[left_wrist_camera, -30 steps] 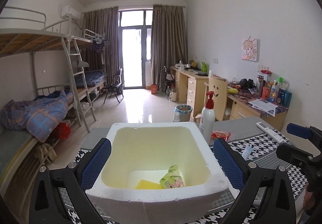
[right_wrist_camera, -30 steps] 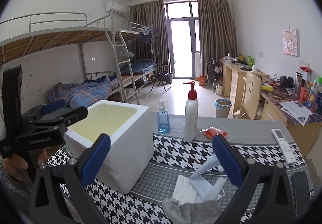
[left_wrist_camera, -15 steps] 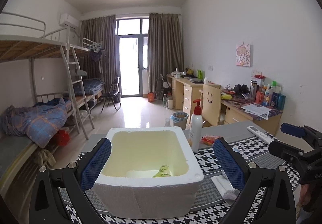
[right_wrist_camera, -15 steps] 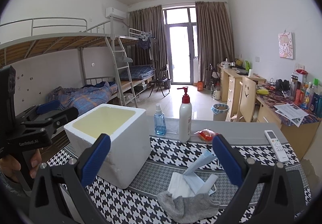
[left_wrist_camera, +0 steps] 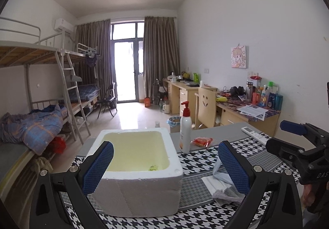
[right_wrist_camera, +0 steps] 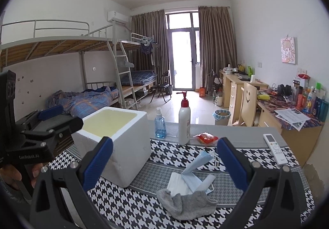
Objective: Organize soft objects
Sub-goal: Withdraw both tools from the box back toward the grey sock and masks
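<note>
1. Jaws of the left gripper (left_wrist_camera: pixel 165 167) are held wide apart, with the foam box (left_wrist_camera: pixel 137 171) between them.
2. Jaws of the right gripper (right_wrist_camera: pixel 164 164) are spread, nothing gripped; the grey sock (right_wrist_camera: pixel 186 204) and face masks (right_wrist_camera: pixel 192 177) are seen between them.

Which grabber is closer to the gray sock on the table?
Right. The right gripper hangs just above the gray sock, lined up with it. The left gripper faces the foam box, sock off to its right.

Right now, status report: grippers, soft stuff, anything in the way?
Left gripper open, empty, before foam box. Right gripper open, empty, above sock and masks. Nothing blocking the sock.
</note>
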A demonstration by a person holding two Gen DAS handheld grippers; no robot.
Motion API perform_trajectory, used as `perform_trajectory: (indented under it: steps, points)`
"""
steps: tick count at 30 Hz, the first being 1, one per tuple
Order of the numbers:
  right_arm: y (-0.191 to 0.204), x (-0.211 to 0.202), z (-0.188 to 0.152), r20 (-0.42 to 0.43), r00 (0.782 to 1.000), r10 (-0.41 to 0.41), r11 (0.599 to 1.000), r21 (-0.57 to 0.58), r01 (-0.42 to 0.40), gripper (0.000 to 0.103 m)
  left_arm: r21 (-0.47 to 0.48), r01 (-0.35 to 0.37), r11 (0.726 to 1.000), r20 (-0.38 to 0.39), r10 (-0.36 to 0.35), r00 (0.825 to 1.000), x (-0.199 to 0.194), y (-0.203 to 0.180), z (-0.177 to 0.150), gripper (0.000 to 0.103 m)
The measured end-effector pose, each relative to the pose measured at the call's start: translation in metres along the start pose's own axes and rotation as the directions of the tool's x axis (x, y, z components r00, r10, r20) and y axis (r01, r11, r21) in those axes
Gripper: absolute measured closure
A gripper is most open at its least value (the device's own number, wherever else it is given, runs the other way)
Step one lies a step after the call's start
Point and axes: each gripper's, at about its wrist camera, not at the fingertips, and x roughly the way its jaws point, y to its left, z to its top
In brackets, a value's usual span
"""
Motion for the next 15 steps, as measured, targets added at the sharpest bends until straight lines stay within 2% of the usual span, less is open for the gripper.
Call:
perform_trajectory:
  steps: [15]
  points:
    - [-0.012, -0.015, -0.014, 0.014, 1.0, -0.018, 1.0, 0.0, 0.018, 0.001, 0.015, 0.04, 0.999, 0.014, -0.041, 0.999, -0.013, -0.022, -0.016, 0.001]
